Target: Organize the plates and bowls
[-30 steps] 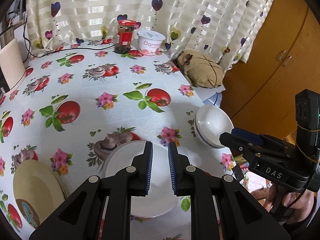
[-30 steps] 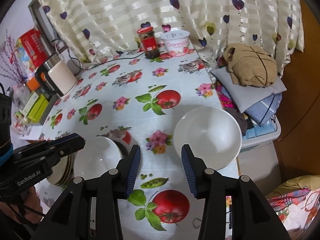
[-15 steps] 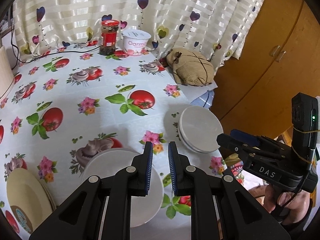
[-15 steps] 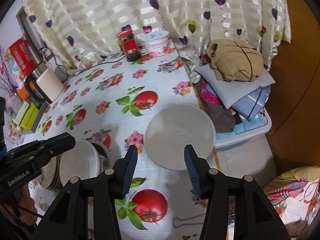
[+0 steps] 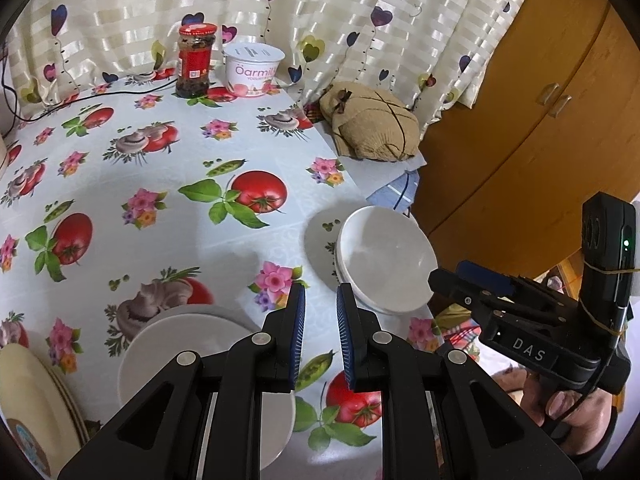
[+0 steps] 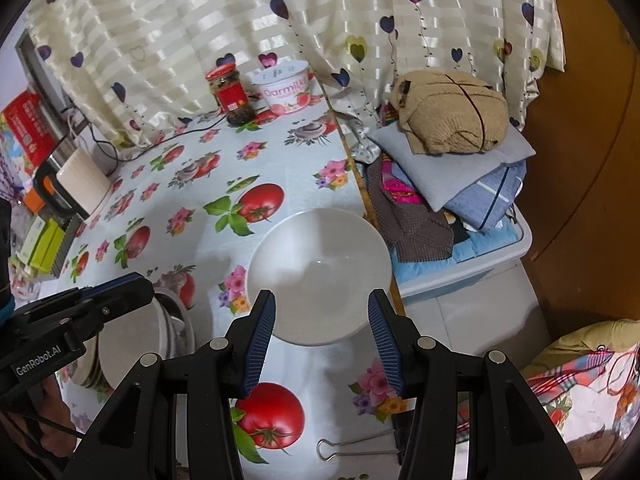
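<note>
A white bowl (image 6: 318, 274) sits near the table's right edge, just ahead of my open, empty right gripper (image 6: 322, 312). In the left wrist view the same bowl (image 5: 386, 258) lies to the right of my left gripper (image 5: 320, 308), whose jaws stand a narrow gap apart and hold nothing. The right gripper (image 5: 444, 280) shows there at the bowl's near rim. A second white bowl (image 5: 168, 344) lies at lower left, partly under my left gripper, beside a stack of cream plates (image 5: 28, 404). In the right wrist view that bowl (image 6: 132, 352) is partly hidden by the left gripper (image 6: 132, 284).
A red-lidded jar (image 5: 195, 60) and a yogurt tub (image 5: 252, 68) stand at the back by the curtain. A tan bundle (image 6: 452, 110) on folded clothes fills a bin right of the table. A wooden cabinet (image 5: 540, 100) is at right. A kettle (image 6: 76, 184) stands at left.
Both grippers have swung right and nearer the right-hand bowl. The right gripper has opened wider and now frames the bowl's near rim. The bowls have not moved.
</note>
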